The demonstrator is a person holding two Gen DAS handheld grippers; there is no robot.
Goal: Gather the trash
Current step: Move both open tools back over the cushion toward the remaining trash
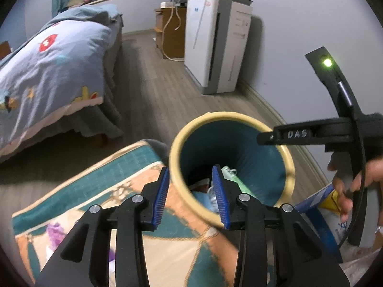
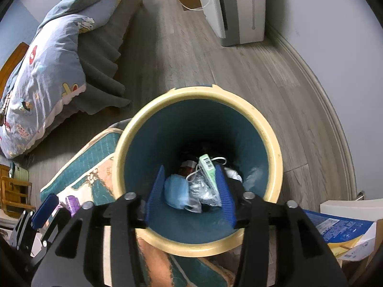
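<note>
Upright bin (image 2: 198,167), mouth up, green box (image 2: 207,170) seemingly pointing twelve o'clock; right claw (image 2: 190,195) and left claw (image 1: 191,197) part-open, empty.

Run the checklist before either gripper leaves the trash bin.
1. Right gripper empty, jaws apart: ok.
2. Left gripper empty, jaws apart: ok.
3. Trash bin upright: ok.
4. Blue wad, clear plastic wrapper and green box lying inside the bin: ok.
5. Purple item on the patterned cloth is trash to collect: cannot tell.
</note>
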